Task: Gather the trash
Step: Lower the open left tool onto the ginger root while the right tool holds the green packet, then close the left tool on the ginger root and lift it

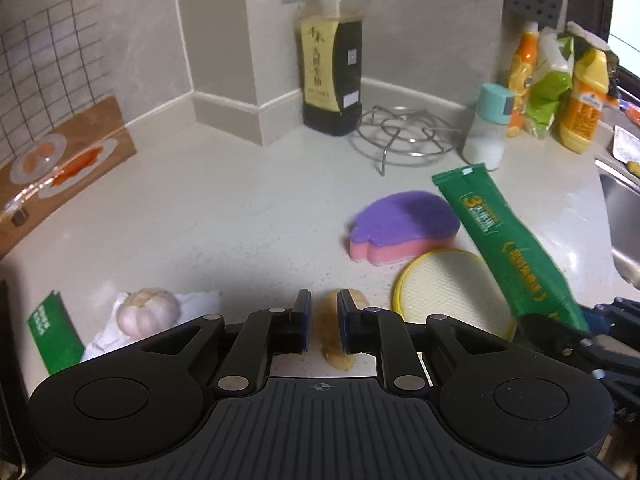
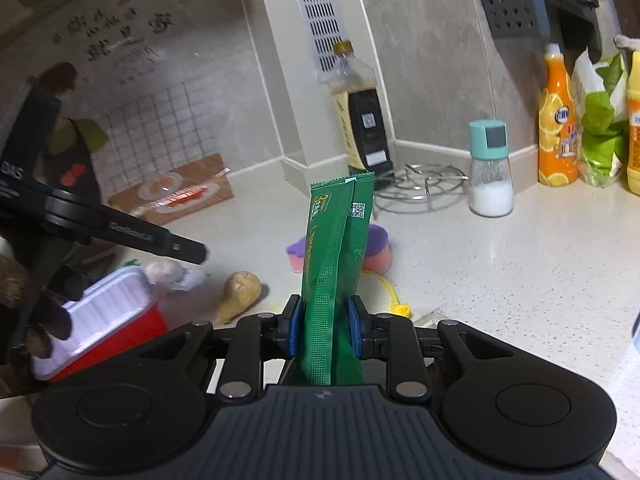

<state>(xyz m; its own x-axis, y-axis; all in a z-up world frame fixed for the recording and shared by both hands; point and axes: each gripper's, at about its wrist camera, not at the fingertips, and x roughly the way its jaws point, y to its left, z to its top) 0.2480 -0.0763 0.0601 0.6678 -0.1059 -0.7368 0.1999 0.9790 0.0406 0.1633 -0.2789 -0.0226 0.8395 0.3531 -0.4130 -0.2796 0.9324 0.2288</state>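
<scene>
Green foil sachet (image 2: pixel 336 264) pinched in right hand-held gripper (image 2: pixel 325 334); left hand-held gripper (image 1: pixel 324 320) nearly closed around beige ginger piece (image 1: pixel 336 344); crumpled white tissue (image 1: pixel 192 304) remains on counter (image 1: pixel 224 216).

The packet (image 2: pixel 336 264) is green with yellow writing. The sponge (image 1: pixel 404 226) is purple on top, pink below. The round pad (image 1: pixel 448 280) is cream with a yellow edge. The salt shaker (image 2: pixel 491 168) has a teal cap. The tray (image 2: pixel 108 320) is red and white. The counter (image 1: pixel 224 216) is white with tiny specks.
</scene>
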